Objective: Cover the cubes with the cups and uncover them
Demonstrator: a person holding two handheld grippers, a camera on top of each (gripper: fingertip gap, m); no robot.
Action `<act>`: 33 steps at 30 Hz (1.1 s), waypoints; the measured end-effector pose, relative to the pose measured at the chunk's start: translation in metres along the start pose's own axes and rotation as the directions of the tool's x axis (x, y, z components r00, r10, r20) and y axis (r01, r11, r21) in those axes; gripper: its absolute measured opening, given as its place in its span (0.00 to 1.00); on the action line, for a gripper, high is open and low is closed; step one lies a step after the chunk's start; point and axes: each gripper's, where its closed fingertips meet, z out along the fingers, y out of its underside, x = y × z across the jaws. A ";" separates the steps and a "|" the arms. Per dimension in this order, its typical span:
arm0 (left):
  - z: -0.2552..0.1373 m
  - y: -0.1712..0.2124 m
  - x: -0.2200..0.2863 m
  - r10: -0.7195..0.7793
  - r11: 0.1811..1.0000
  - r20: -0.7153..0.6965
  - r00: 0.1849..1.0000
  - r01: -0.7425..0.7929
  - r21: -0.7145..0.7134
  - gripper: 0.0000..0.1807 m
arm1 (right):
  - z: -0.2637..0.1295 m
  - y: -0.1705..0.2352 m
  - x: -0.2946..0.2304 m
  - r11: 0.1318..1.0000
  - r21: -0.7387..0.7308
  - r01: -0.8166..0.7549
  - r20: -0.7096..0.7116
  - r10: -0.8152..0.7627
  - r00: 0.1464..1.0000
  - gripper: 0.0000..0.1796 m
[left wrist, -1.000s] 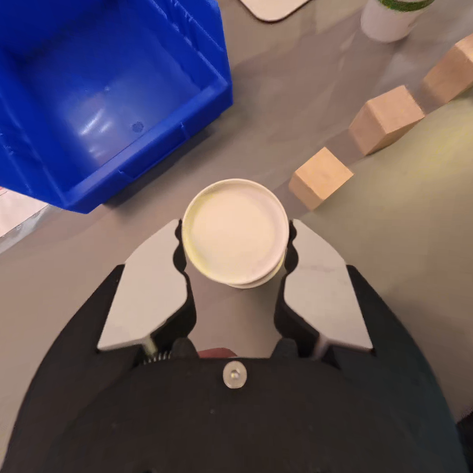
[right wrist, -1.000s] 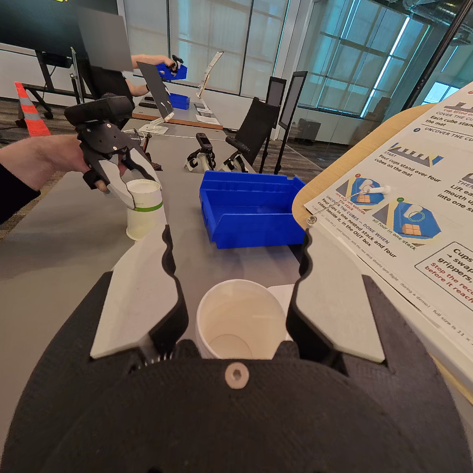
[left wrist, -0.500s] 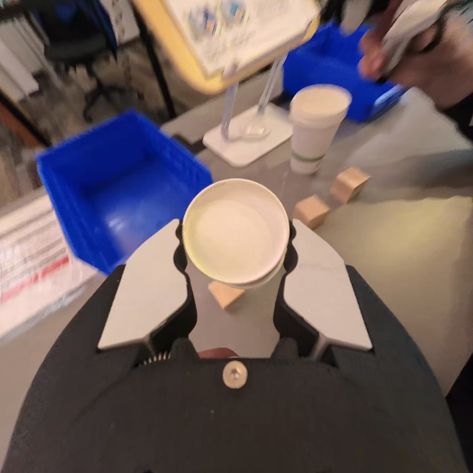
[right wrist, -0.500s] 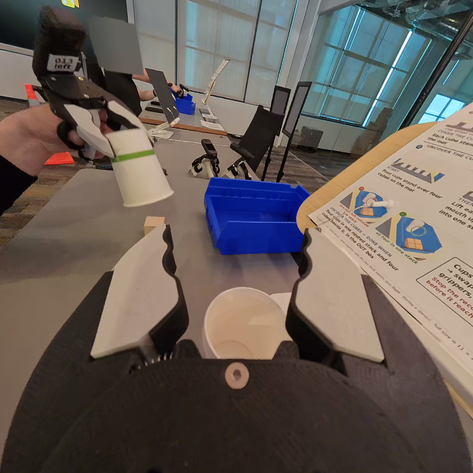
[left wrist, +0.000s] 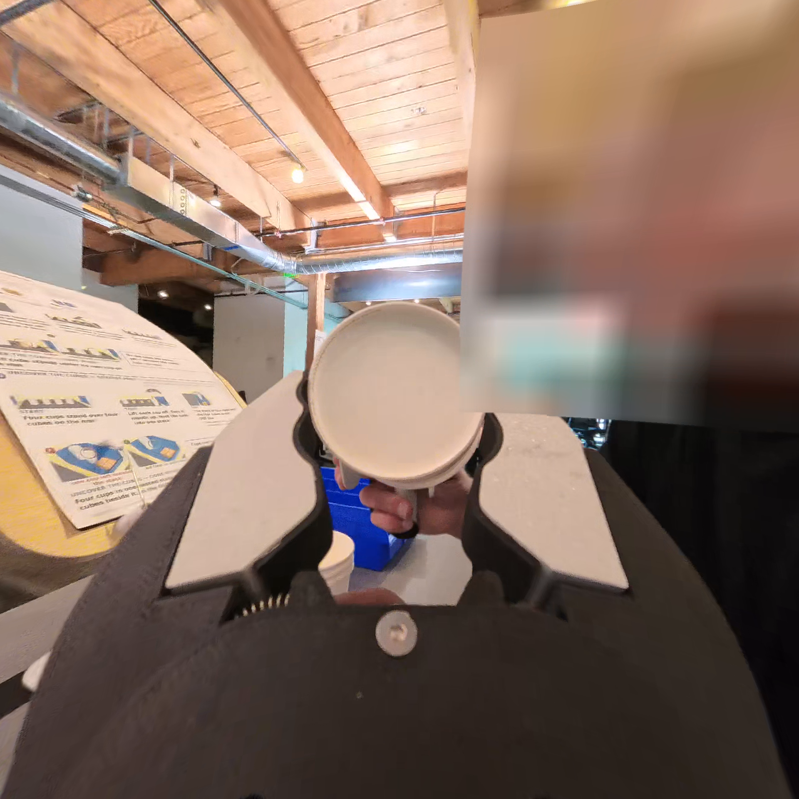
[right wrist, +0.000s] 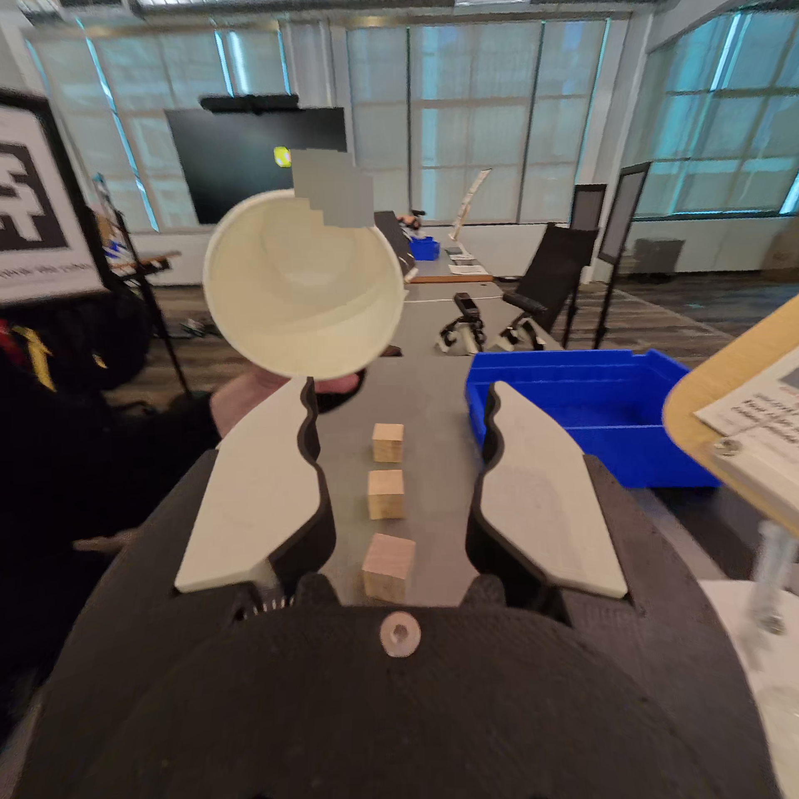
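My left gripper (left wrist: 394, 404) is shut on a white paper cup (left wrist: 385, 389) and holds it up in the air, tilted, its base towards the left wrist camera. In the right wrist view this cup (right wrist: 302, 298) is at upper left with its open mouth facing the camera, a hand (right wrist: 242, 402) below it. My right gripper (right wrist: 401, 389) is open and empty above the grey table (right wrist: 436, 389). Three wooden cubes (right wrist: 388, 442), (right wrist: 385, 493), (right wrist: 388, 566) lie uncovered in a row between its fingers. Another white cup (left wrist: 338, 562) stands on the table.
A blue bin (right wrist: 583, 415) stands to the right of the cubes and shows in the left wrist view (left wrist: 359, 532) too. A tan board with an instruction sheet (right wrist: 743, 428) on a clear stand (right wrist: 774, 575) is at the right edge.
My left gripper has lifted the cup off a cube and swung it up, turning its mouth towards my right gripper. My right gripper has moved from over the upright cup to above the cubes.
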 end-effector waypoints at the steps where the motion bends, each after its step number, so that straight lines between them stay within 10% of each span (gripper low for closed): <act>1: 0.004 0.005 0.000 0.003 1.000 -0.007 1.000 -0.003 0.007 0.41 | 0.002 -0.001 -0.004 0.999 0.020 -0.047 0.034 0.046 0.998 0.40; 17: 0.034 0.047 0.021 -0.002 1.000 -0.149 0.989 0.000 -0.020 0.41 | 0.013 0.011 -0.026 0.936 0.049 -0.350 0.298 0.321 0.899 0.01; 25: 0.029 0.044 0.013 0.045 0.998 -0.078 0.996 -0.049 -0.049 0.44 | 0.002 0.005 -0.011 0.949 0.033 -0.315 0.244 0.298 0.923 0.00; 33: 0.007 0.047 -0.005 0.118 0.987 -0.006 0.993 -0.118 -0.107 0.00 | -0.036 0.004 0.033 0.976 -0.204 -0.076 0.001 0.078 0.997 0.00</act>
